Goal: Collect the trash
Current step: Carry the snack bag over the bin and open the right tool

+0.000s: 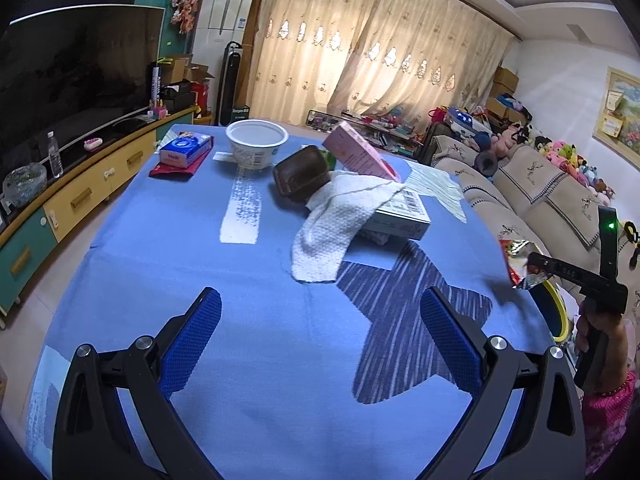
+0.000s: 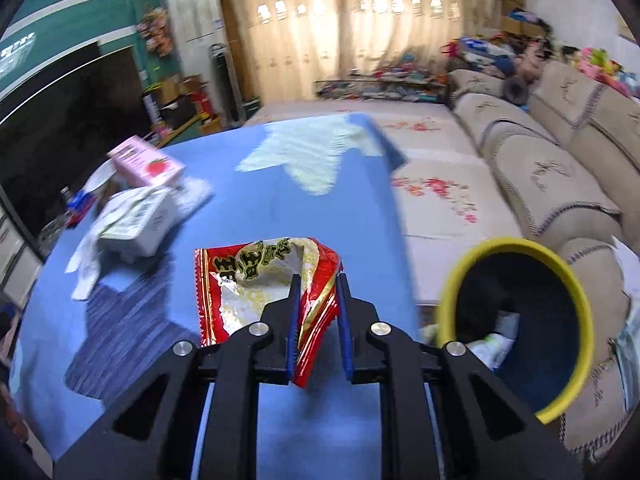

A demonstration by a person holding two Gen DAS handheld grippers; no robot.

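Note:
My right gripper (image 2: 318,280) is shut on a red and silver snack wrapper (image 2: 256,280) and holds it above the blue table's right edge, left of a yellow-rimmed dark bin (image 2: 516,328). In the left wrist view that gripper (image 1: 532,268) and the wrapper (image 1: 516,260) show at the far right. My left gripper (image 1: 320,312) is open and empty above the blue tablecloth (image 1: 160,240). Ahead of it lie a white paper towel (image 1: 336,224), a white carton (image 1: 400,216), a pink carton (image 1: 360,152), a brown tray (image 1: 300,172) and a white bowl (image 1: 256,142).
A blue tissue pack (image 1: 186,148) on a red packet sits at the table's far left. A TV cabinet (image 1: 60,200) runs along the left. A beige sofa (image 2: 540,168) stands to the right. The bin holds some trash (image 2: 492,344).

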